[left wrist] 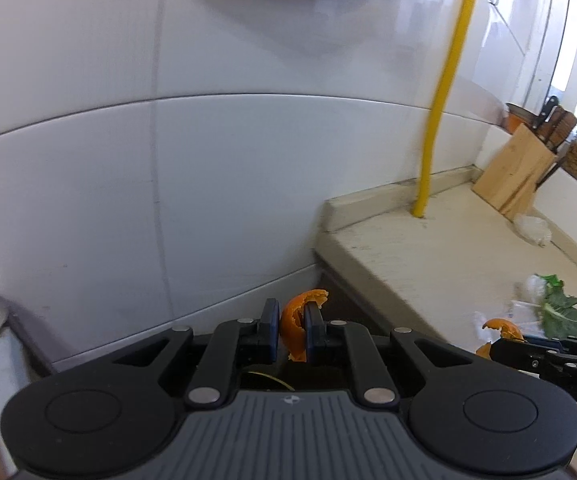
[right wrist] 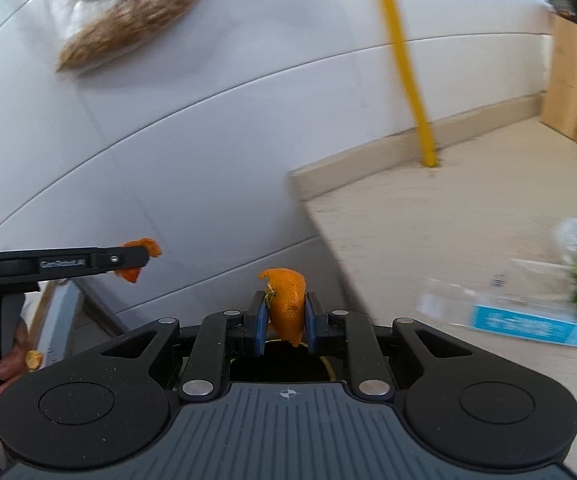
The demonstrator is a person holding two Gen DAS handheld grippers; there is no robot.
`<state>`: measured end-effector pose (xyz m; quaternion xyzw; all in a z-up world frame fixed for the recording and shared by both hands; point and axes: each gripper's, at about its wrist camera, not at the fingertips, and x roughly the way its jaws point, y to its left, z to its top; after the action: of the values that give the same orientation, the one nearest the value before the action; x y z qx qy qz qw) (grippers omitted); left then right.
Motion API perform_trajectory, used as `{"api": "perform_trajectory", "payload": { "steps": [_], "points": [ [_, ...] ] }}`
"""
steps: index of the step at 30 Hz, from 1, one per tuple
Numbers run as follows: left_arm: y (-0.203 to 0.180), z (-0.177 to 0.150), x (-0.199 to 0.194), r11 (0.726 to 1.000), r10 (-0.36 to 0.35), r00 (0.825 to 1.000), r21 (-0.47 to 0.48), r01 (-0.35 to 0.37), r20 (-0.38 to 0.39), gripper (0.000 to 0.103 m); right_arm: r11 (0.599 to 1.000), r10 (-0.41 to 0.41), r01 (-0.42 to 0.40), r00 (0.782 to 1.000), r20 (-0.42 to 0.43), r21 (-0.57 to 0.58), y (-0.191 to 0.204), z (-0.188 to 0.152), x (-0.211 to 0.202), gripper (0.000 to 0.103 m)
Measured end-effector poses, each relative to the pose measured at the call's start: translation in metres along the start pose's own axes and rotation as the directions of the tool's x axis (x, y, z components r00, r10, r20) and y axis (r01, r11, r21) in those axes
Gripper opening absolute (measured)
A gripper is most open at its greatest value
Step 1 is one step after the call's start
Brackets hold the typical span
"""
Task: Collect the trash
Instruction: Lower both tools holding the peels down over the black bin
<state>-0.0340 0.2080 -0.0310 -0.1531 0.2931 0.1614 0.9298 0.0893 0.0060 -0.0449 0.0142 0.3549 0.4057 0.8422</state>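
Both grippers carry orange peel, held off the counter's left end. Clamped narrow in the left gripper [left wrist: 291, 330] is a curled peel [left wrist: 294, 322]; seen from the right wrist it sticks out past the fingertips, with a hand [right wrist: 8, 354] on the grip below. Further right, the right gripper [right wrist: 285, 320] pinches a second peel [right wrist: 286, 306], thicker and upright between its blue pads [right wrist: 261, 320].

By my judgement the task is midway: two scraps are lifted but not yet dropped, and no bin shows. Left on the counter [left wrist: 428, 248] are a clear bottle [right wrist: 508, 300] lying on its side, a green leaf [left wrist: 560, 312] and crumpled plastic [left wrist: 534, 230].

Writing: the left gripper's side bears a small label, too blurred to read; the right one shows "DA", cut off; the bottle's blue label is illegible.
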Motion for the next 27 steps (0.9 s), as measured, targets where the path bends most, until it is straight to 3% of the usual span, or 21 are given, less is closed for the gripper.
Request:
{"api": "perform_trajectory", "payload": {
  "steps": [10,27],
  "points": [
    [0.029,-0.009,-0.007,0.999,0.052,0.999,-0.011,-0.052,-0.004,0.012,0.996,0.055,-0.057,0.998,-0.043,-0.066,0.041,-0.001,0.029,0.025],
    [0.036,-0.012,0.009,0.999,0.046,0.998,-0.015,-0.046,-0.034,0.012,0.993,0.057,-0.067,0.993,-0.108,-0.097,0.061,0.0,0.056,0.025]
  ]
}}
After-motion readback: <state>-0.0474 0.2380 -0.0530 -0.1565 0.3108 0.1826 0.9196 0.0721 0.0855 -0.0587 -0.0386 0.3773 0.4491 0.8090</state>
